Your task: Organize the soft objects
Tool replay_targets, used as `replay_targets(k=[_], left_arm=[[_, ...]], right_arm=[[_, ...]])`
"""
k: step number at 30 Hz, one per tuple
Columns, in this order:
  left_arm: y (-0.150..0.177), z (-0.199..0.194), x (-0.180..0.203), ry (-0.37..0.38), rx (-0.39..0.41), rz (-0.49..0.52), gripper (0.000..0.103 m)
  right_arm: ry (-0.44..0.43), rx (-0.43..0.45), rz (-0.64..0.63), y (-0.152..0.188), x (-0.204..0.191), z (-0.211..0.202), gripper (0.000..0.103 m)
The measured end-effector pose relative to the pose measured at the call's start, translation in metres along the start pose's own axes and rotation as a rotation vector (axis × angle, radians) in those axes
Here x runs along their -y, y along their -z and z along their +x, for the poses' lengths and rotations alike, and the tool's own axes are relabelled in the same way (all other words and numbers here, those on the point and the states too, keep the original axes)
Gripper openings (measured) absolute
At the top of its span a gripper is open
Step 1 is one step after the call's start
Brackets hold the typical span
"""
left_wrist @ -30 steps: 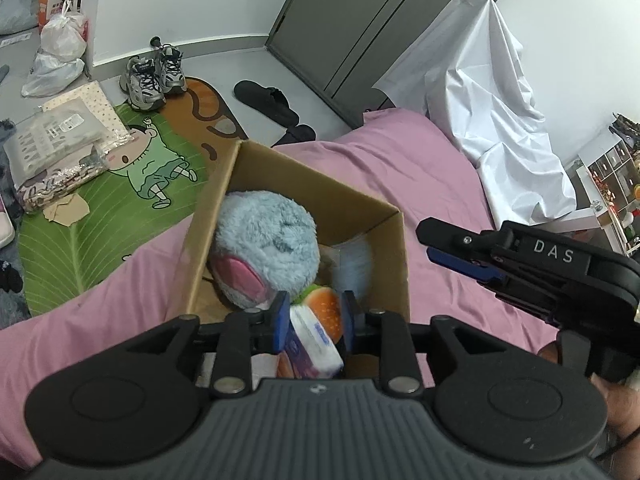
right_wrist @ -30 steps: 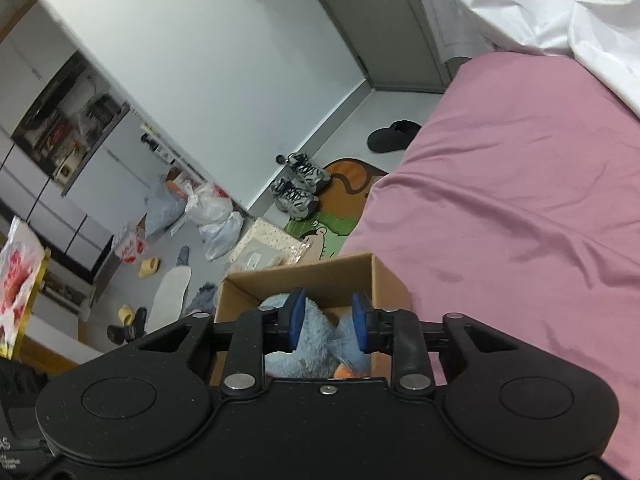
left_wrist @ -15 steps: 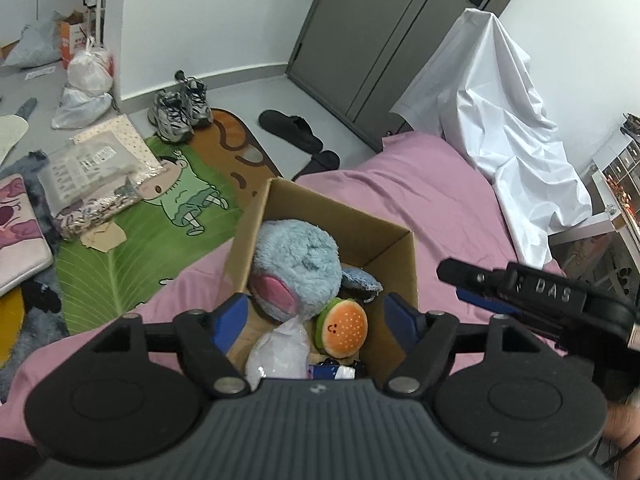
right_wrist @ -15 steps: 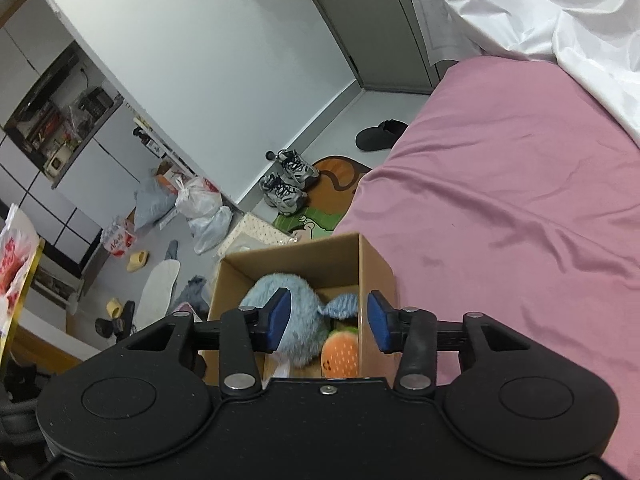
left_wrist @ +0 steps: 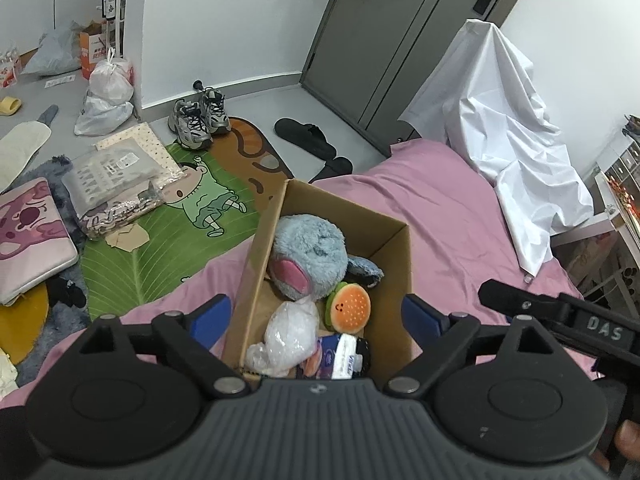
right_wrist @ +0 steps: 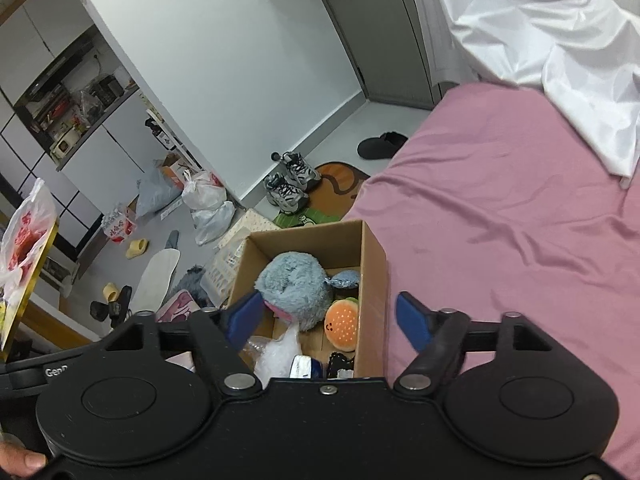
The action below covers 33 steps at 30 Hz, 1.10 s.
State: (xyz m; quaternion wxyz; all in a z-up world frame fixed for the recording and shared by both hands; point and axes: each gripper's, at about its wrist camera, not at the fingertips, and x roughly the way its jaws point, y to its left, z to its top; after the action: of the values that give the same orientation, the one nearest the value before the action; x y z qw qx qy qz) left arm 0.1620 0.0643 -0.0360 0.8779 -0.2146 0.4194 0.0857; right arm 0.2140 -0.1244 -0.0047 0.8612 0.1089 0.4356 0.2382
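Left gripper point(left_wrist: 316, 320), right gripper point(right_wrist: 330, 316): jaws wide apart

I'm getting bright, even indoor light on both wrist feeds, soft shadows only. The white sheet point(right_wrist: 560, 40) nearly blows out on the right feed. Fisheye bends the door point(left_wrist: 384, 40) and wall edges hard, with dark vignetting in the corners. Centre detail is sharp; the sheet shows slight blur toward the rim.
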Motion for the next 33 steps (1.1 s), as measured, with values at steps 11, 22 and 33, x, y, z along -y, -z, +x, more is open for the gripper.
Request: replay_targets(k=[11, 22, 33], left_arm=[[0.008, -0.046, 0.009, 0.002, 0.038, 0.05, 0.098], [0.025, -0.084, 0.017, 0.003, 0.05, 0.123, 0.103], [0.04, -0.118, 0.011, -0.012, 0.063, 0.148, 0.103]], right_arm=[[0.033, 0.015, -0.056, 0.013, -0.015, -0.049, 0.099], [0.038, 0.044, -0.101, 0.023, -0.033, -0.099, 0.103], [0.057, 0.011, -0.13, 0.037, -0.049, -0.118, 0.103]])
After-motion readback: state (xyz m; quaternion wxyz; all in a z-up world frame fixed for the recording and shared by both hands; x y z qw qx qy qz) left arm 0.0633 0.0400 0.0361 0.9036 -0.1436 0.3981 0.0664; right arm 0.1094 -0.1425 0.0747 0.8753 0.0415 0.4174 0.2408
